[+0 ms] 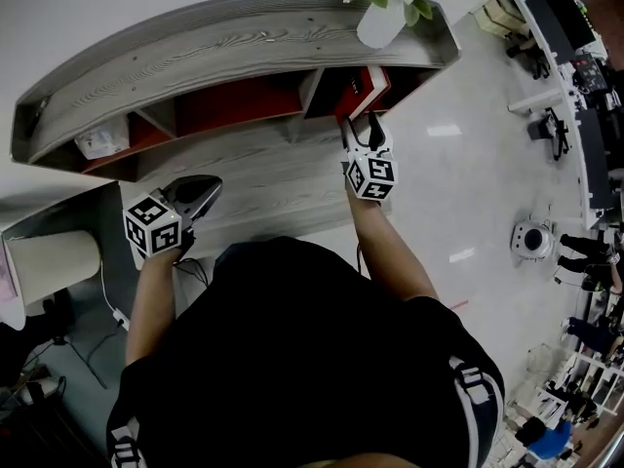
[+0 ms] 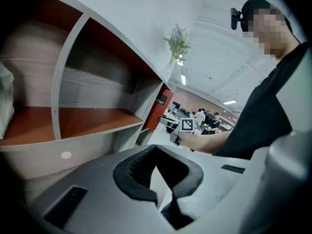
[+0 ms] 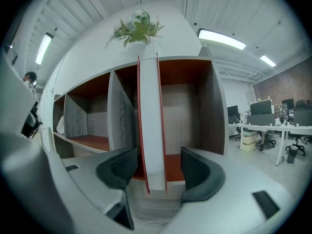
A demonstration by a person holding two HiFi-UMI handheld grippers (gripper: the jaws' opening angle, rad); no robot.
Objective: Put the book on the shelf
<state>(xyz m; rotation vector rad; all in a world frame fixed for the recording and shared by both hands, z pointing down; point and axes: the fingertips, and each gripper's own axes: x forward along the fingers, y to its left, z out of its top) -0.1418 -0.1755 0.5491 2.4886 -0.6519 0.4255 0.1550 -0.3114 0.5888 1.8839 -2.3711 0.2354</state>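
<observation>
The book [image 1: 374, 88], red-covered with white page edges, stands upright in the right-hand compartment of the curved grey shelf [image 1: 244, 37]. In the right gripper view the book [image 3: 151, 130] rises between my jaws, with a gap on each side of it. My right gripper [image 1: 363, 130] [image 3: 158, 156] is open at the compartment's mouth, and its pads do not press the covers. My left gripper [image 1: 205, 191] [image 2: 163, 182] hangs lower left, in front of the shelf's bottom board, with its jaws together and nothing in them.
A white vase with green sprigs [image 1: 380, 18] stands on the shelf top above the book. A white bag [image 1: 102, 139] lies in the left compartment. A white cylinder [image 1: 54, 266] sits on a grey stand at the left. Office desks [image 1: 575, 86] line the right side.
</observation>
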